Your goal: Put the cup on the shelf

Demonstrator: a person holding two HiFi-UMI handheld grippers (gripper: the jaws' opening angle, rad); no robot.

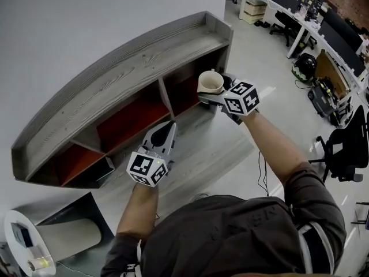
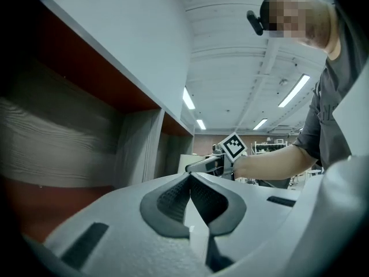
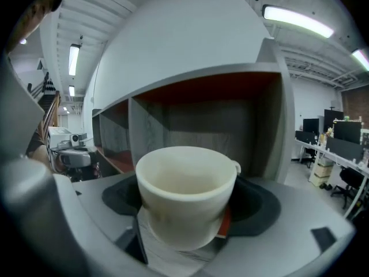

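Observation:
A cream cup [image 1: 210, 82] hangs upright in front of the right-hand compartment of the grey wooden shelf [image 1: 115, 74], whose inside is red. My right gripper [image 1: 210, 92] is shut on the cup, its jaws set wide around the cup's lower body. In the right gripper view the cup [image 3: 185, 189] fills the middle, with the shelf's end compartment [image 3: 230, 114] straight behind it. My left gripper [image 1: 167, 129] is lower and to the left, near the middle compartment, shut and empty. Its jaws [image 2: 189, 176] meet at the tips in the left gripper view, with the right gripper [image 2: 214, 163] beyond.
The shelf stands against a white wall on a pale floor. Office desks [image 1: 300, 16] and black chairs [image 1: 346, 149] are off to the right. A white device [image 1: 29, 241] sits at the lower left. A dark cable [image 1: 262, 175] lies on the floor.

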